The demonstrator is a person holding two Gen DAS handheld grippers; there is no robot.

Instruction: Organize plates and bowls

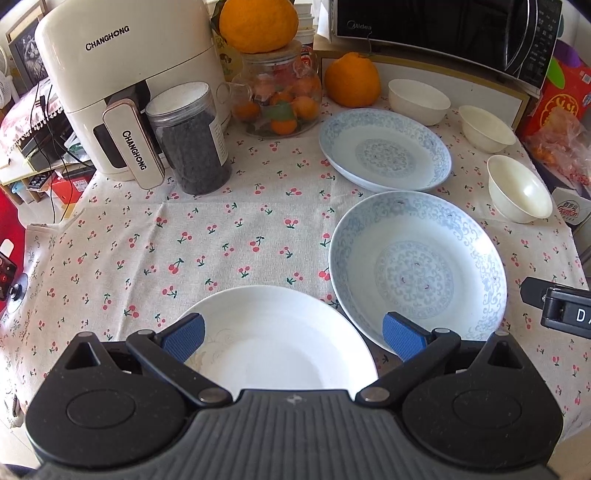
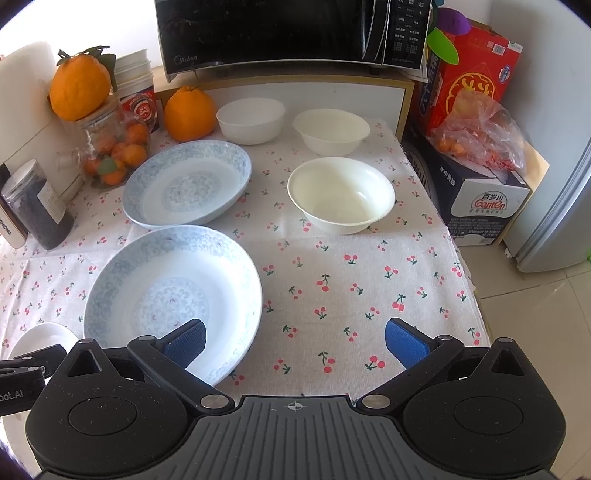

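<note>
**A:** State the condition of both grippers.

**B:** The left gripper (image 1: 293, 338) has its jaws spread wide and holds nothing. It hangs above a plain white plate (image 1: 273, 347) at the near edge of the table. The right gripper (image 2: 295, 341) is likewise spread wide and empty. Its left pad (image 2: 186, 341) is over the near rim of a blue-patterned plate (image 2: 173, 295); its right pad (image 2: 404, 341) is over bare cherry-print tablecloth (image 2: 332, 280). Whether either gripper touches a plate cannot be told.

**A:** Locate the plates.

**B:** Three plates, all resting flat on the tablecloth. The white plate is nearest, on the left. The blue-patterned plate lies just beside it to the right. A second blue-patterned plate (image 2: 186, 182) sits behind the first, rims almost touching.

**A:** Locate the bowls.

**B:** Three bowls, all upright and separate. A cream bowl (image 2: 341, 194) stands to the right of the far plate. Two white bowls stand further back, in front of the shelf that carries the microwave (image 2: 291, 33): one on the left (image 2: 251, 120), one on the right (image 2: 332, 131).

**A:** Other items?

**B:** An orange (image 2: 190, 112) beside the left rear bowl, a glass jar of small oranges (image 2: 118, 151), a jar of dark contents (image 1: 192, 138), and a white air fryer (image 1: 125, 81) at the far left.
</note>
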